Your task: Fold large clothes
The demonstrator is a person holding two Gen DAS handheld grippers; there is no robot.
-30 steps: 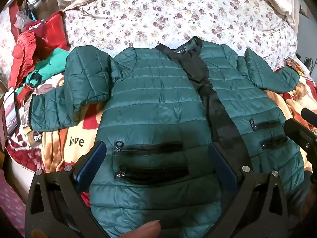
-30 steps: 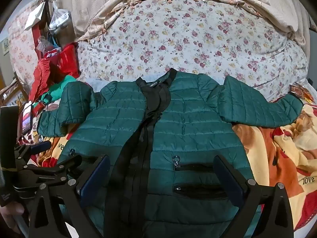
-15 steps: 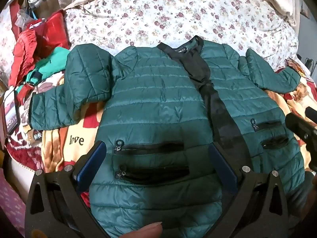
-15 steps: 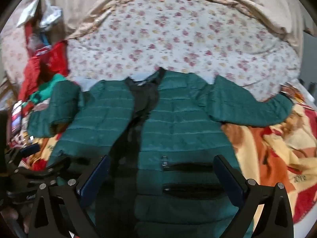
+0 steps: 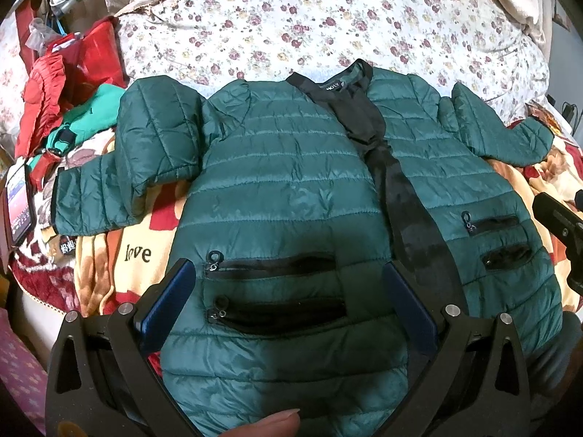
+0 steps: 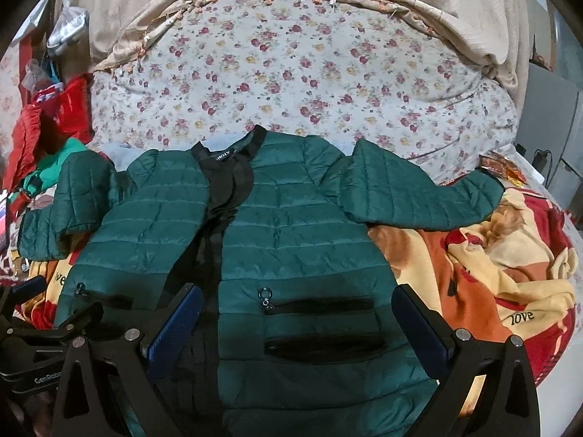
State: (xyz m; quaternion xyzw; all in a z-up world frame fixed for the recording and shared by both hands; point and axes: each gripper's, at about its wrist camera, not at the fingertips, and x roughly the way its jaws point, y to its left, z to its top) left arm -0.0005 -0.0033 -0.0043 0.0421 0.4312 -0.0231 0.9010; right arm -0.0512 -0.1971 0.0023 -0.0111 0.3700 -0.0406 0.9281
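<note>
Your green jacket (image 5: 284, 189) lies flat, front up, sleeves spread on the bed (image 6: 328, 73). Your left gripper (image 5: 288, 306) hovers wide open above its left pockets; your right gripper (image 6: 297, 324) hovers spread wide above the right pockets.

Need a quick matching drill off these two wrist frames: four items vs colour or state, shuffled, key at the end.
Column 1:
1. jacket
2. left claw
3. phone
4. puffer at far left

Column 2:
A. red
B. open, holding nothing
C. dark green, spread flat, front up
D. screen lit

Pairs: 1-C, 2-B, 3-D, 4-A
</note>
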